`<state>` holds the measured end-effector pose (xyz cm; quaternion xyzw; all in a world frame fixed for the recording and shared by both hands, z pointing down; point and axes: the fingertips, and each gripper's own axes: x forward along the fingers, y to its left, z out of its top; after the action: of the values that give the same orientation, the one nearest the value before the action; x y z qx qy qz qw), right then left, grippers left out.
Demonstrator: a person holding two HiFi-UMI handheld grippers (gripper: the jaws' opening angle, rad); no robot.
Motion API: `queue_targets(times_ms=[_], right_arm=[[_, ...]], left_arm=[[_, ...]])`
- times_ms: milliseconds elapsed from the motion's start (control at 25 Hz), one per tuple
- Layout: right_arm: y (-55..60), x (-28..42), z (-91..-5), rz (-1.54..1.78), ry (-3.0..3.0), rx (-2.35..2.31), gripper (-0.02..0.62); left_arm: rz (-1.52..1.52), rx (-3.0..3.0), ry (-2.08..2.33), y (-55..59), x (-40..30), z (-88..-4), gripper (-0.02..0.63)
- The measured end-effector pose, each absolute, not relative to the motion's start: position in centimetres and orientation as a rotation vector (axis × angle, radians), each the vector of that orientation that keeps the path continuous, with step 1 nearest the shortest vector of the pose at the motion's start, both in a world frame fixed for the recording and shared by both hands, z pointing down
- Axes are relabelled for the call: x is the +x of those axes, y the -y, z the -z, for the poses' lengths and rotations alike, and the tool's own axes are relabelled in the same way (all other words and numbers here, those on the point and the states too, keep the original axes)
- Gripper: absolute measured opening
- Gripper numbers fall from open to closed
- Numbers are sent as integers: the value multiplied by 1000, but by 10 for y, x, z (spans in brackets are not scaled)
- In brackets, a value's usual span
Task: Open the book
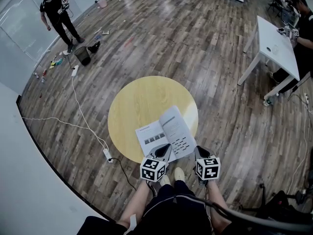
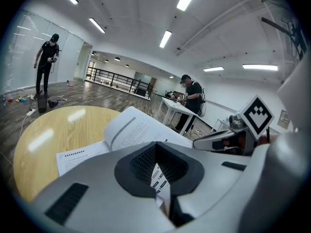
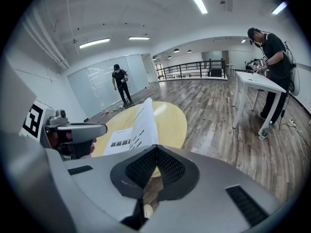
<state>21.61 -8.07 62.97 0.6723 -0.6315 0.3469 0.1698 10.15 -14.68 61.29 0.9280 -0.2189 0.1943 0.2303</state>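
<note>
With left hand-held gripper [image 2: 156, 145] and right hand-held gripper [image 3: 154, 148] both closed beside the book [image 1: 155, 134] at lower centre, press the standing page [image 3: 143, 123] flat, gently, without dragging it off the counter [image 1: 142, 97].

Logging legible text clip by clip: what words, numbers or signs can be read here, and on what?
Book: printed lines and small pictures on its open pages, too small and blurred to read.
Left marker cube and right marker cube: black-and-white square patterns, no words.
No readable text anywhere else.
</note>
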Motion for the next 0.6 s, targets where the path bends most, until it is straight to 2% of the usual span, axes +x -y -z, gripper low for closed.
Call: queue_targets(times_ms=[600], right_arm=[[81, 237, -655, -1032, 1735, 1925, 6]], left_arm=[[-586, 2525, 605, 155, 107, -637, -2]])
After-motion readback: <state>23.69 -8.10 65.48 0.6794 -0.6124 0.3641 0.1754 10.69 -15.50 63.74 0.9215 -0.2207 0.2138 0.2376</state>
